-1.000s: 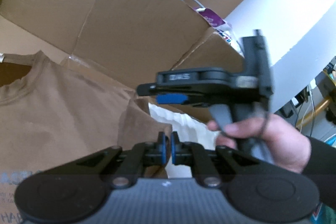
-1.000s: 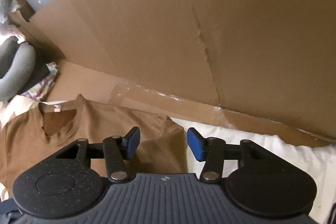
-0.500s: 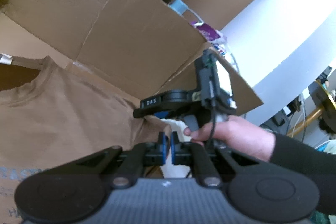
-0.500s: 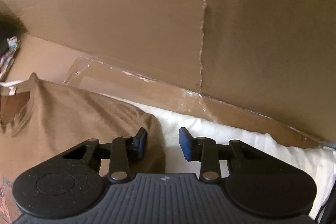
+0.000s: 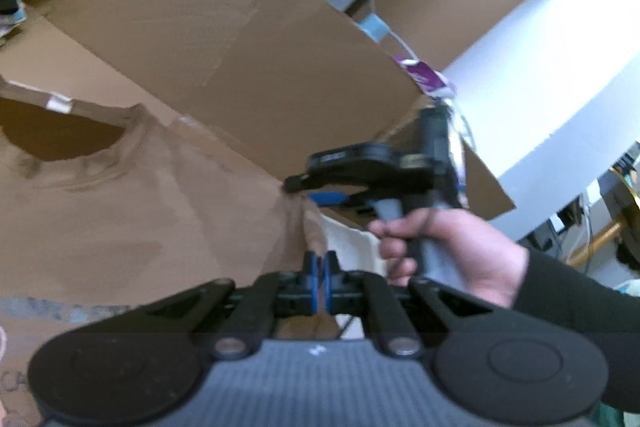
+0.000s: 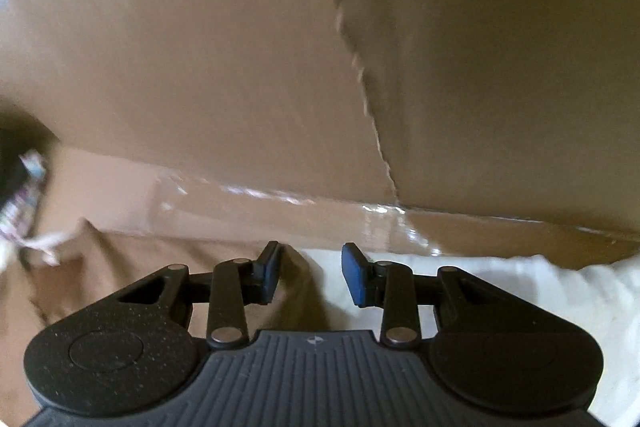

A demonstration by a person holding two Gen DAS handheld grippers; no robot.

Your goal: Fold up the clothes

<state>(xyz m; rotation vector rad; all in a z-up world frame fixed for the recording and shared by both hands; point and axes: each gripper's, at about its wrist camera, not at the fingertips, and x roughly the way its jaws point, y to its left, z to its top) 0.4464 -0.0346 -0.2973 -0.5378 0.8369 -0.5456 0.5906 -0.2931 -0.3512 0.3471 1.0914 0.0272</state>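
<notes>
My left hand-held gripper (image 5: 321,277) pinches the brown T-shirt (image 5: 132,219). My right hand-held gripper (image 6: 310,277) is opening, sleeve edge between its jaws

No text here is clear enough to read. In the left wrist view, the brown T-shirt (image 5: 132,211) carries a band of pale printed lettering low on its front, too blurred to make out. Hand-drawn letters at the lower left edge of the same view are cut off and illegible. The right gripper (image 5: 320,189), held in a hand (image 5: 448,259), has a small label on its dark body, too soft to read. A purple and white package (image 5: 426,77) behind the cardboard shows only unreadable marks.
</notes>
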